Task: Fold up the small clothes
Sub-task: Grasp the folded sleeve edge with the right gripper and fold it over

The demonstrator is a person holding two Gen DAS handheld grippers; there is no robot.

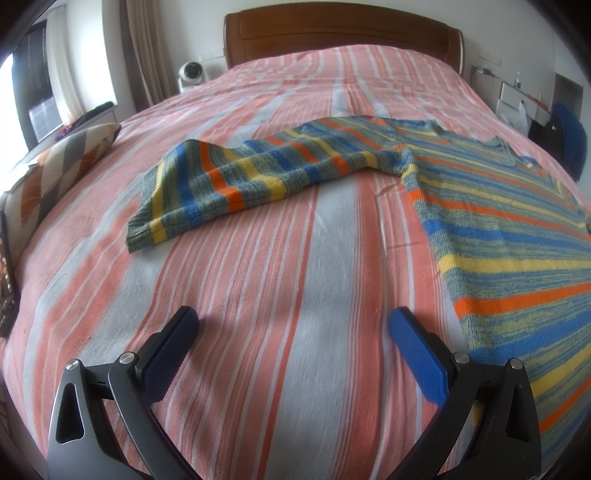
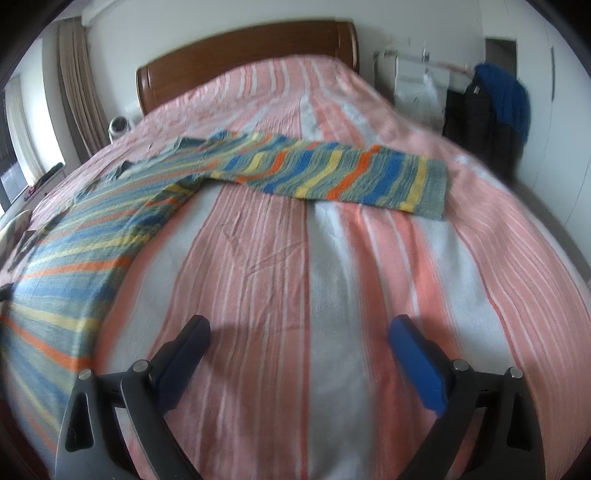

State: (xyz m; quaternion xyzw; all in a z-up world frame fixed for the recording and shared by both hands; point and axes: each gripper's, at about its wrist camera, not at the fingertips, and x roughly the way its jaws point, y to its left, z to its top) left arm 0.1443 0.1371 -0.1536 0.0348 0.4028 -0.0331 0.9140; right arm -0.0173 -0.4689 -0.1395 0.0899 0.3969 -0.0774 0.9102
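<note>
A knitted sweater with blue, yellow, orange and grey-green stripes lies flat on the bed. In the left wrist view its body [image 1: 517, 251] fills the right side and one sleeve [image 1: 236, 177] stretches left. In the right wrist view the body [image 2: 74, 251] lies at left and the other sleeve [image 2: 332, 177] stretches right. My left gripper [image 1: 295, 325] is open and empty over bare bedspread, just left of the sweater's hem. My right gripper [image 2: 299, 332] is open and empty over bare bedspread, right of the hem.
The bed has a pink, orange and white striped cover [image 1: 258, 295] and a brown wooden headboard [image 1: 340, 33]. A patterned pillow [image 1: 55, 173] lies at the left edge. A white fan [image 1: 190, 74] stands beside the bed. Dark luggage with a blue cloth [image 2: 498, 103] stands at right.
</note>
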